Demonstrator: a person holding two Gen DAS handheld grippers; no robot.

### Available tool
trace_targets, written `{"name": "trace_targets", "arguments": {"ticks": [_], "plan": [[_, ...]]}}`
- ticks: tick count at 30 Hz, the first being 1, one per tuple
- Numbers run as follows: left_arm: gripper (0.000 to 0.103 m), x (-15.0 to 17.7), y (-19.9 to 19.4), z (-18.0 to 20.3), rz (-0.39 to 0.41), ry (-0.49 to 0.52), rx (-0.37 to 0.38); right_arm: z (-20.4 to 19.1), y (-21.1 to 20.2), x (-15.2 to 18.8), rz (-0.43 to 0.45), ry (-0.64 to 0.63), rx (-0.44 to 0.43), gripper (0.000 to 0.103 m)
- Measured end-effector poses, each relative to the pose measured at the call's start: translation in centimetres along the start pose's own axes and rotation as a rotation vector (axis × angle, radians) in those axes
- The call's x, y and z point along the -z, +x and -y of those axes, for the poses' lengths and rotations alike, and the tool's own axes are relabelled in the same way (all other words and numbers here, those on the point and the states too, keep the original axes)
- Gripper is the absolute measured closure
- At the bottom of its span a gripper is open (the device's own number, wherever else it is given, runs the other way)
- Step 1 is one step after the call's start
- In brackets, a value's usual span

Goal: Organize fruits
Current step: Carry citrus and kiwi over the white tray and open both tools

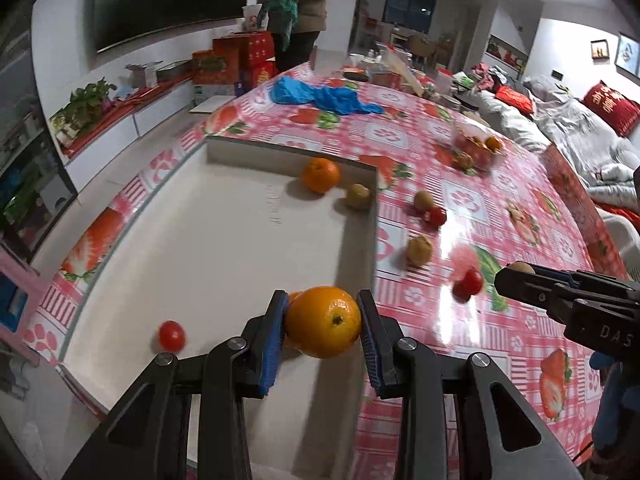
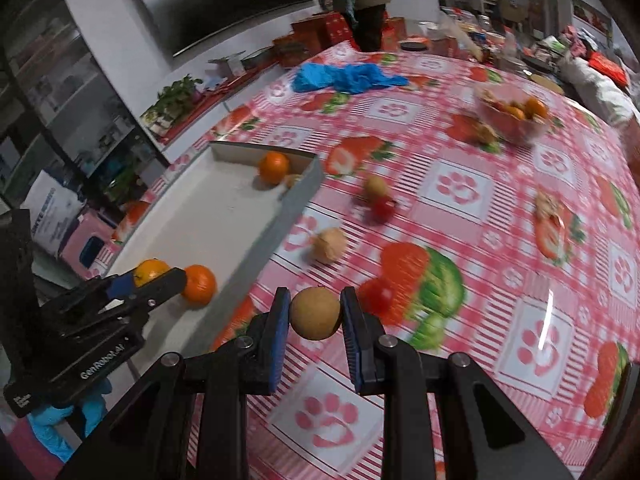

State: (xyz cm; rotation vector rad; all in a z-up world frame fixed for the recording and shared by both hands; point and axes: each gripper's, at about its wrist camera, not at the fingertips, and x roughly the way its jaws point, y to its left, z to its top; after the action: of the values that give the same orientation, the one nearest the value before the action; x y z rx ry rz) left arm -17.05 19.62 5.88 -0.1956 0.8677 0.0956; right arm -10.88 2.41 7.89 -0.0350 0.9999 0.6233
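My left gripper (image 1: 322, 320) is shut on an orange (image 1: 322, 322) and holds it over the near right part of a white tray (image 1: 200, 240). Inside the tray lie another orange (image 1: 321, 175), a kiwi (image 1: 357, 196) and a cherry tomato (image 1: 171, 335). A further orange (image 2: 199, 284) rests in the tray just behind the held one. My right gripper (image 2: 315, 314) is shut on a brown kiwi (image 2: 315, 312) above the tablecloth, right of the tray (image 2: 208, 216). Loose on the cloth are two kiwis (image 2: 376, 187) (image 2: 329, 245) and two tomatoes (image 2: 382, 208) (image 2: 376, 295).
A clear bowl (image 2: 512, 114) with small oranges stands far right on the pink strawberry tablecloth (image 2: 460, 184). A blue cloth (image 2: 344, 76) lies at the far side. A person (image 1: 298, 4) stands beyond the table. Red boxes and a dark screen line the left wall.
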Motion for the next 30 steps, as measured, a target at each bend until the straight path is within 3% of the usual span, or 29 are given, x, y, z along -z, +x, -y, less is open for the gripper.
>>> {"name": "trace_targets", "arguments": {"ticks": [15, 25, 30], "plan": [[0.067, -0.3, 0.5, -4.0, 0.008, -0.06, -0.063, -5.3, 3.0, -2.7, -0.044, -0.042, -0.102, 0.075], [0.067, 0.0, 1.3, -5.5, -0.008, -0.091, -0.086, -6.3, 6.0, -3.7, -0.094, 0.015, -0.137, 0.075], [0.067, 0.3, 1.9, -5.7, -0.025, -0.096, -0.096, -7.7, 7.7, -3.9, -0.12, -0.019, -0.126, 0.075]]}}
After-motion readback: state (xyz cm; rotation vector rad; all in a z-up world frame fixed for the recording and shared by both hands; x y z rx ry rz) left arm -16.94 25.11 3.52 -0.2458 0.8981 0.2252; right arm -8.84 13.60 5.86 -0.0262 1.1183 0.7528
